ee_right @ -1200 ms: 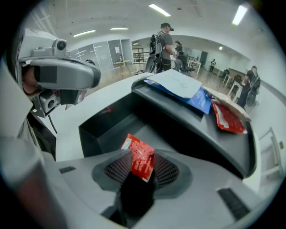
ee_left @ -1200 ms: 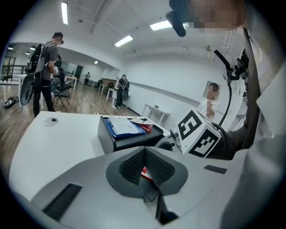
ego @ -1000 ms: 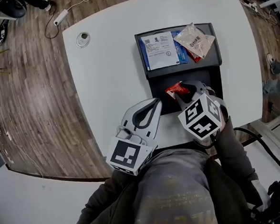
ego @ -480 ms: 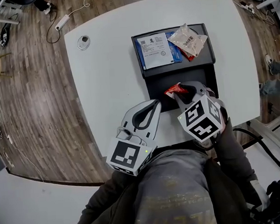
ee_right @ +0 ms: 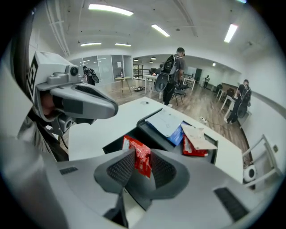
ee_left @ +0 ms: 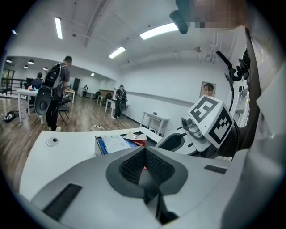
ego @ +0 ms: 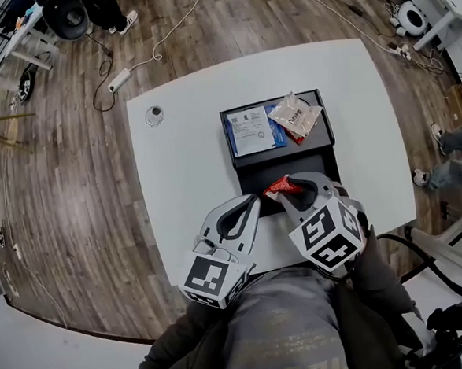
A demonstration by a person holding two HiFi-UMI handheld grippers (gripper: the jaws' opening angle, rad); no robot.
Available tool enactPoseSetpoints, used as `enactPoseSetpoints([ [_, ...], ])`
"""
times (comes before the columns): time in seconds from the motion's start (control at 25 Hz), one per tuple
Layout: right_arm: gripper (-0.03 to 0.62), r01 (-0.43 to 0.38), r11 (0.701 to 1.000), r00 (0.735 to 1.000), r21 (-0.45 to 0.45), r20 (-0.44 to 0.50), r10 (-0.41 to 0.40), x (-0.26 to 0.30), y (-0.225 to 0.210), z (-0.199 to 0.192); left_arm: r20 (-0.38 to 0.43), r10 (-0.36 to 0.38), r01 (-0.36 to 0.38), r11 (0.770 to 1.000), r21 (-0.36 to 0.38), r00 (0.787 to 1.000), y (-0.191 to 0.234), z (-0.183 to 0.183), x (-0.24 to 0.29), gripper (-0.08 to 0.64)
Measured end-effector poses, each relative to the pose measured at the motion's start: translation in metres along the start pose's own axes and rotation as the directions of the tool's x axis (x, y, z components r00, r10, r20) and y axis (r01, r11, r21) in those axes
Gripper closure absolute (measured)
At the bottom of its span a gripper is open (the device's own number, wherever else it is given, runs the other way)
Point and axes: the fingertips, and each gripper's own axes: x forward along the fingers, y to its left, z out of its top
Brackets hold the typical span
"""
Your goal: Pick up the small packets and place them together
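Your right gripper (ego: 292,190) is clamped on a small red packet (ego: 279,187), its jaws having just been closing; the pads pinch the packet's lower edge and the rest stands up between them. The packet hangs in the air over the near compartment of the black tray (ego: 269,160), clear of the tray floor. Your left gripper (ee_left: 144,153) has its jaws pressed together with nothing between them, and it hovers just off the tray's near left corner, above the white table (ego: 182,167) on which the tray sits. In the tray's far compartment lie a blue-and-white flat packet (ego: 249,131) on the left side and a pale crinkled packet (ego: 293,115) on the right, the latter resting partly on another red packet (ee_right: 195,150).
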Motion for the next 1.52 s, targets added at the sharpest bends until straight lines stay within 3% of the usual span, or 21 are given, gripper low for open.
enactPoseSetpoints([
  [0.32,0.482,0.123,0.992,0.989,0.001,0.088,-0.123,-0.025,-0.061,0.042,0.017,0.030,-0.030,0.999,0.014,0.999,0.010,0.012,0.000,0.557],
  [0.6,0.480,0.252,0.964,0.961,0.087,0.097,-0.260,-0.013,-0.140,0.047,-0.034,0.038,-0.039,0.999,-0.029,0.999,0.028,0.000,0.017,0.557],
  [0.88,0.480,0.236,0.963,0.967,0.130,0.069,-0.246,0.018,-0.157,0.033,-0.086,0.038,-0.043,0.997,-0.068,0.996,0.041,-0.014,0.030,0.557],
  [1.2,0.476,0.196,0.974,0.978,0.115,0.045,-0.202,0.033,-0.153,0.024,-0.105,0.036,-0.044,0.996,-0.078,0.994,0.044,-0.020,0.039,0.557],
  [1.52,0.417,0.191,0.974,0.978,0.118,0.064,-0.199,0.027,-0.151,0.027,-0.100,0.039,-0.047,0.996,-0.071,0.994,0.042,-0.018,0.036,0.557],
])
